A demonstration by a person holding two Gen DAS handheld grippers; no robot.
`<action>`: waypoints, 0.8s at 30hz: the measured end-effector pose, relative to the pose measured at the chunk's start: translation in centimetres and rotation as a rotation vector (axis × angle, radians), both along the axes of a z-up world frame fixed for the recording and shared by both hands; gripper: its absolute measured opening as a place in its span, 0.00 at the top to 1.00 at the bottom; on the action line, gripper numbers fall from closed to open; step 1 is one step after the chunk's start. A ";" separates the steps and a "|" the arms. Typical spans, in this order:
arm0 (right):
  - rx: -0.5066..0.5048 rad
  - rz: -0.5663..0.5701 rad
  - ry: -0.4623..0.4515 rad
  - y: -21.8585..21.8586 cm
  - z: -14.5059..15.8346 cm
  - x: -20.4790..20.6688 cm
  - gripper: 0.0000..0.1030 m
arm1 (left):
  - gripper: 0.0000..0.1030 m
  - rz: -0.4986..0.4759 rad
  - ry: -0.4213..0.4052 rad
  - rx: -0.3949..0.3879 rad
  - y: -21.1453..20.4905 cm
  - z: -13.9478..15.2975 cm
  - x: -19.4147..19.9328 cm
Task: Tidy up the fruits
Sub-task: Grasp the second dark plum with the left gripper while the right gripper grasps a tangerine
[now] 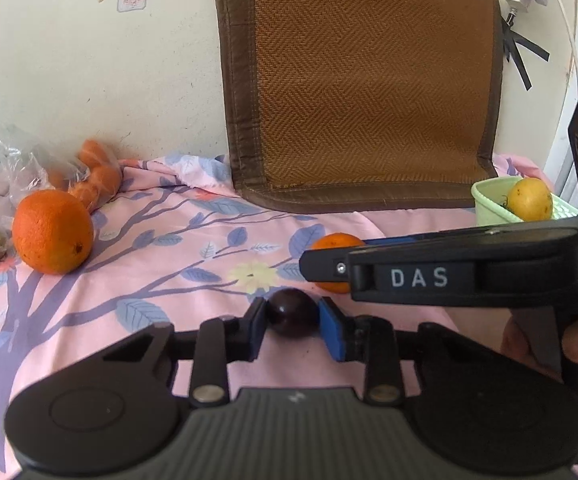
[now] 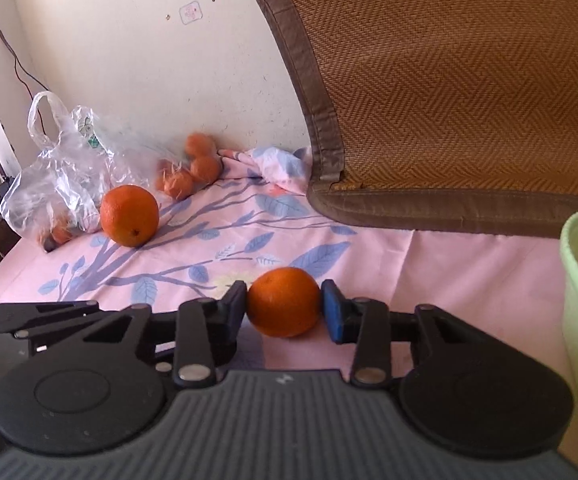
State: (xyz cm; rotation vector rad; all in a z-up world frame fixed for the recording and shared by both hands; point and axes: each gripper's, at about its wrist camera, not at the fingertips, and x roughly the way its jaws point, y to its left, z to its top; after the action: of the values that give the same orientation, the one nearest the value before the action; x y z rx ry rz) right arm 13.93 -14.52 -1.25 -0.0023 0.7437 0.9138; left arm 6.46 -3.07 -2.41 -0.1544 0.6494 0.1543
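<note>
Beside the green basket: everything below is placed relative to the green basket [image 1: 489,204], which is set at the right of the pink floral cloth [image 1: 137,264]; a yellow fruit [image 1: 529,199] is already held in it, so it is judged to be the collecting place
Left gripper [image 1: 292,317]: its blue pads are clamped on a dark plum [image 1: 293,317], gripped across the middle so the round fruit is not squeezed out; held well left of the basket, low over the cloth
Right gripper [image 2: 285,305]: its fingers are closed against both sides of a small orange [image 2: 284,302]; the fruit is kept just left of the basket, likely for a short carry into it
Large orange [image 2: 129,215]: left on the cloth far from the basket, not yet gathered
Plastic bag [image 2: 55,176]: lies farthest from the basket; small oranges [image 2: 191,170] are seen beside it
Woven mat [image 1: 365,80]: propped against the wall behind the basket
</note>
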 end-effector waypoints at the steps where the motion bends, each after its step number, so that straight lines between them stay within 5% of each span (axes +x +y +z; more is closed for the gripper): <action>1: 0.003 -0.007 -0.016 -0.5 0.2 -0.5 0.59 | 0.73 -0.004 -0.017 -0.015 0.1 0.1 -0.4; 7: 0.038 -0.043 -0.083 -6.0 1.4 -4.5 0.59 | 0.73 -0.053 -0.065 -0.087 -1.6 0.4 -3.7; 13: 0.055 -0.087 -0.106 -13.8 1.5 -10.4 0.59 | 0.73 -0.203 -0.104 -0.131 -7.3 1.4 -8.0; 19: -0.007 -0.186 -0.162 -18.3 0.7 -14.4 0.59 | 0.72 -0.341 -0.088 -0.119 -13.0 1.1 -9.1; 24: -0.010 -0.222 -0.155 -19.9 0.0 -15.0 0.58 | 0.72 -0.363 -0.047 -0.087 -15.2 0.2 -9.0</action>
State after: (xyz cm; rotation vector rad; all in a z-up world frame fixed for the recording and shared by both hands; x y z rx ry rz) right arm -1.03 -34.43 -1.21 0.0009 0.5911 0.6897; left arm -2.57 -18.31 -2.19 -0.1209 0.6273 -0.2262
